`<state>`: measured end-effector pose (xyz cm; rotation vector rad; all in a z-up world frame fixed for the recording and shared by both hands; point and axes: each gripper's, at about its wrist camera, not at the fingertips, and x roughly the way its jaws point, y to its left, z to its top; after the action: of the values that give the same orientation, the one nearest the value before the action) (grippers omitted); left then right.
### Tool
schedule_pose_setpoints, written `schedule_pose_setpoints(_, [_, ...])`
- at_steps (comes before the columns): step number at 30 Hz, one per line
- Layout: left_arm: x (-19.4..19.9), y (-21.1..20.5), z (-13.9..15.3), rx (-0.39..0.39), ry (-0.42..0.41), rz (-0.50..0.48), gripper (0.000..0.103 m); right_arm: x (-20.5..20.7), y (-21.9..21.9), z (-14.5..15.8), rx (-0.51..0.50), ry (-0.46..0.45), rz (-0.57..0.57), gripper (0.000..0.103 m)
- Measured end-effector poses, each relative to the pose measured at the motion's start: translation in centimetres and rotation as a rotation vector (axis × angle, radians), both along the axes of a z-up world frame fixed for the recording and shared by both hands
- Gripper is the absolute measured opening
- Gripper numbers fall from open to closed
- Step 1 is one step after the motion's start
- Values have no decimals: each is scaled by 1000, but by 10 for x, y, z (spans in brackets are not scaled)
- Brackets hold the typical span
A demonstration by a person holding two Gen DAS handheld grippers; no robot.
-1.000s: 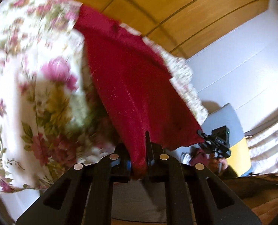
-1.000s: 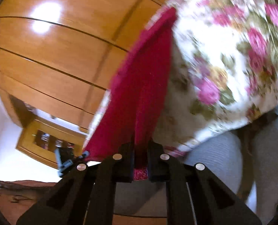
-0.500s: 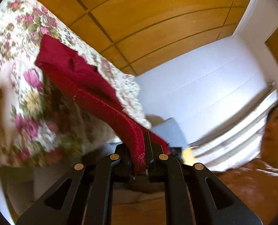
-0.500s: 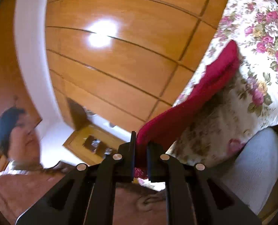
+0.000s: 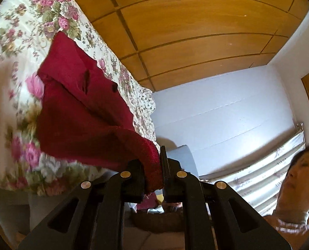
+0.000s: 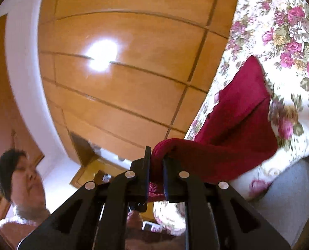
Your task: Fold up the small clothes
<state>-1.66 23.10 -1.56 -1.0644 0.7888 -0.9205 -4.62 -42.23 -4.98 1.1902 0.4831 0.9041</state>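
A dark red knitted garment hangs between the two grippers, and its far part rests on the floral bedspread. My left gripper is shut on one thick rolled edge of it. In the right wrist view the same red garment sags from my right gripper back to the bedspread. The right jaws are opening slightly, with the cloth still pinched between the pads. A small slit shows in the garment's upper face.
Wooden wardrobe panels fill the background, with a white wall beside them. A person's head is close by the grippers. A grey padded thing sits under the bedspread's edge.
Both grippers have risen and tipped upward, lifting the garment's near edge off the bedspread. The cloth now sags between them, and the person's head has come into both views.
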Motion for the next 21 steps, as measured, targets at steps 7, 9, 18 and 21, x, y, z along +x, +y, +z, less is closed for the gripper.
schedule_pose_setpoints(7, [75,-1,-4,68,43,29,9,74,-1,-9,18,97,-20,11])
schedule_pose_setpoints(9, [96,0,-11,76,76,44,9,95,1,-12,10,120,-24,11])
schedule_pose_setpoints(18, [176,1,-57,98,256,93,9,172,10,-40,-37,270,-55,12])
schedule_pose_setpoints(21, [193,1,-62,100,276,112,9,190,11,-49,-51,303,-73,12])
